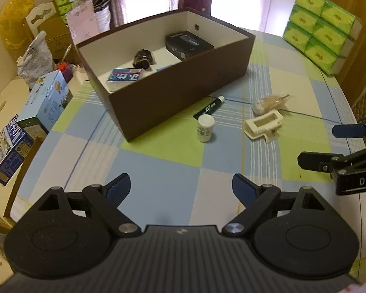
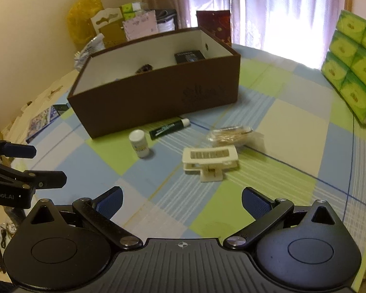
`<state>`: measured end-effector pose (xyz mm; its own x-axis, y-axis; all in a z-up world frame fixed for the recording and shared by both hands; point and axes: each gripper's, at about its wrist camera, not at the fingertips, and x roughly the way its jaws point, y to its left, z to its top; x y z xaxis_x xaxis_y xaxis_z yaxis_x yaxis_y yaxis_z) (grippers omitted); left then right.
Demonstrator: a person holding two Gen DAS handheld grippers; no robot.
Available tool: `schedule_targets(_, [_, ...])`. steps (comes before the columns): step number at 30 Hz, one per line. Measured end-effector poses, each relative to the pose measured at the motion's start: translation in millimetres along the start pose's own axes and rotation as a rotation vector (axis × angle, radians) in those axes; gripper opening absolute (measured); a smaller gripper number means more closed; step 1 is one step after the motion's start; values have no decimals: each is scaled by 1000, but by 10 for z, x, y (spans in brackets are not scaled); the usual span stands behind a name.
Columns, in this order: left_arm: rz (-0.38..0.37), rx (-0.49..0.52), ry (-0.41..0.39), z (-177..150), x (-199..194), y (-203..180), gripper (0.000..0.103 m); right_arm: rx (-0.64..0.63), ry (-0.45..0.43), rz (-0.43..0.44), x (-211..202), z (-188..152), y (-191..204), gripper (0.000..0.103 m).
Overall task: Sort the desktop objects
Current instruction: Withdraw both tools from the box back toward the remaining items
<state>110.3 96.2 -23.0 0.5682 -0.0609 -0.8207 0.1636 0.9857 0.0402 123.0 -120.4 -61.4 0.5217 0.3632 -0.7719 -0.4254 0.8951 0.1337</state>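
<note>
while both grippers hang over the checked tablecloth (image 1: 163, 151) with nothing in them, the left gripper (image 1: 181, 188) has its blue-padded fingers spread wide, and the right gripper (image 2: 181, 201) is just as wide apart. each one shows at the edge of the other's view, off to the side and clear of the objects.

the brown cardboard box (image 1: 183, 92) sits toward the far side of the table, its white inside showing. in it lie a black carton (image 1: 189, 45) at the far end, a dark hair scrunchie (image 1: 144, 58) near the middle, and a blue-and-white packet (image 1: 125, 75) at the near end.

out on the cloth, just in front of the box, a green-and-white tube (image 2: 169, 128) lies flat, close against the box's long wall. a small white bottle (image 2: 139, 144) stands upright just beside the tube's dark end. further toward the right gripper's side, a cream plastic clip (image 2: 209, 160) rests on the cloth, and just behind it lies a clear crinkled bag (image 2: 231, 134) with something tan inside; i can't tell what.

a stack of green tissue packs (image 1: 322, 26) stands at the table's far right edge.
</note>
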Motion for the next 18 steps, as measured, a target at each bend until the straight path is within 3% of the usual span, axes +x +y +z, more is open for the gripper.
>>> schedule_targets(10, [-25,67,-21,24,293,-57,86,52,51,-41,230,-79,-151,101])
schedule_targets(18, [-74,174,-46,139,590,-120,71,122,68,-80,395,-56,-326,101])
